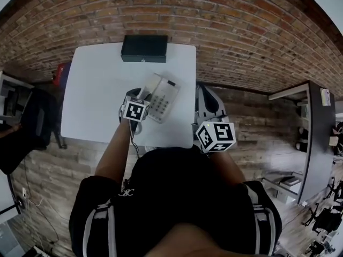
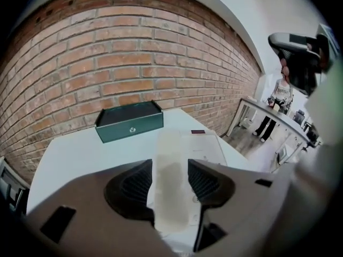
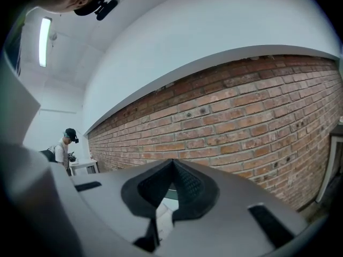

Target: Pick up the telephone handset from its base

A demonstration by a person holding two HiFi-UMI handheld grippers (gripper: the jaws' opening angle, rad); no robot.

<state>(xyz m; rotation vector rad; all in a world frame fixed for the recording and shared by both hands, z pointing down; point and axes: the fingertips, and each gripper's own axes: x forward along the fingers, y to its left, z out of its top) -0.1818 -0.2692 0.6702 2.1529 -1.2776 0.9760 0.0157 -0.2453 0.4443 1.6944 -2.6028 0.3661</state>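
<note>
A beige telephone base (image 1: pixel 165 98) lies on the white table (image 1: pixel 96 100), its pale handset (image 1: pixel 150 84) along its left side. My left gripper (image 1: pixel 138 96) is lowered over that handset, pointing steeply down. In the left gripper view the handset (image 2: pixel 171 181) runs up between the two dark pads (image 2: pixel 134 189), which stand apart on either side of it, so the left gripper (image 2: pixel 170 167) is open; the base (image 2: pixel 206 146) lies just right. My right gripper (image 1: pixel 208 98) hovers past the table's right edge, pointing level at the brick wall, its tips meeting, empty (image 3: pixel 171 165).
A black box (image 1: pixel 143 48) with a small lock sits at the table's far edge against the brick wall (image 2: pixel 107 63). A dark chair (image 1: pixel 32 127) stands left of the table, a desk (image 1: pixel 313 138) far right. Another person (image 2: pixel 278 92) stands by a distant table.
</note>
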